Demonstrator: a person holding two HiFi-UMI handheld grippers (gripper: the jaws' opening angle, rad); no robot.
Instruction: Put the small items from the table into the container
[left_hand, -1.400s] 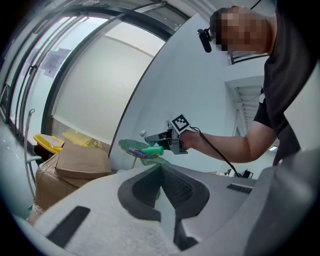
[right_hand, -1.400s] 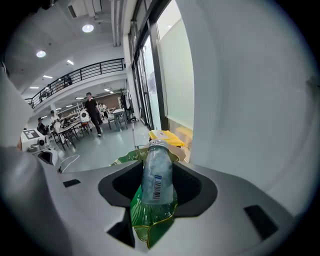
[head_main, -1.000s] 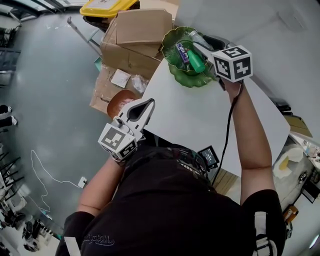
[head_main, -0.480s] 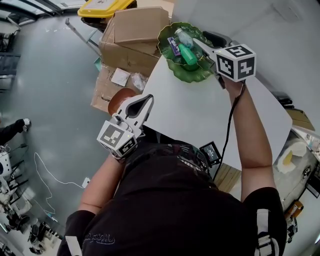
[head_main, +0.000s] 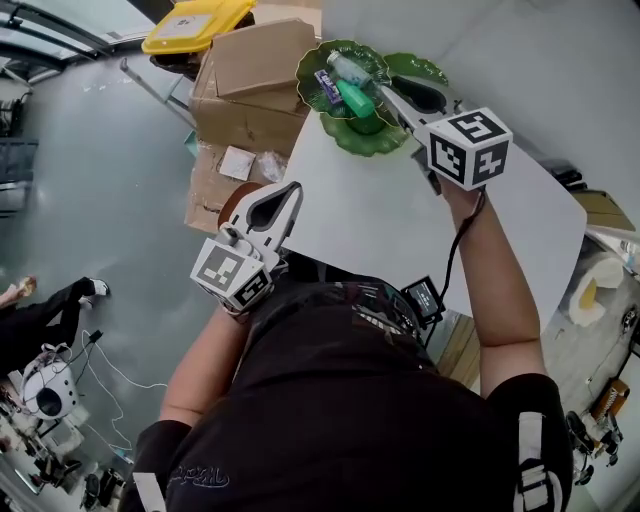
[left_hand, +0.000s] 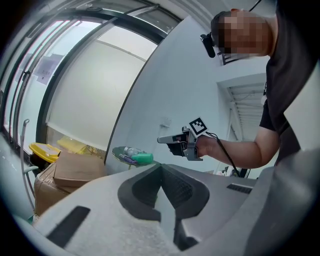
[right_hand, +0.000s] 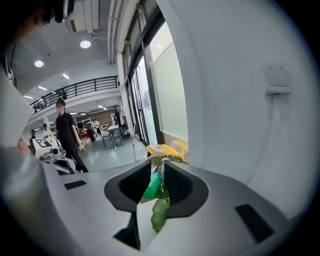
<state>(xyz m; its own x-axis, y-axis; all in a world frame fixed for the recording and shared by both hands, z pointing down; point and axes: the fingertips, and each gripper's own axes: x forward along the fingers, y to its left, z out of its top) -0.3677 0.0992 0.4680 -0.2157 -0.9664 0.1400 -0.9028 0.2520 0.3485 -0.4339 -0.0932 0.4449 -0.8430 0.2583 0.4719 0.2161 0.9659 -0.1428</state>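
Green leaf-shaped dish (head_main: 348, 140) sat at the far corner of the white desk (head_main: 400, 230), upper centre of the head view. Inside it lay a green bottle (head_main: 356, 99), a clear bottle (head_main: 348, 68) behind it, and a small purple item (head_main: 327, 85) towards the dish's left rim.

Right gripper (head_main: 385, 93) was held out over the desk, upper right of the head view, tips at the dish's right edge. The left gripper view showed it (left_hand: 161, 140) above and to the right of the dish (left_hand: 120, 152), not touching it. Its jaws were closing, with only a narrow slit left between them (right_hand: 160, 170). Through that slit the green bottle (right_hand: 151, 186) and a strip of dish were visible; these looked to lie beyond the pads rather than between them, though the wide-angle view made depth hard to judge. Pads pressed on nothing.

Left gripper (head_main: 290, 190) was off the desk's near-left edge, centre left of the head view, well apart from the dish. Its own view showed the jaws (left_hand: 163, 172) brought fully together, nothing held.

Cardboard boxes (head_main: 255, 75) stood on the floor past the desk's left edge, a yellow lid (head_main: 195, 22) above them at the upper left.
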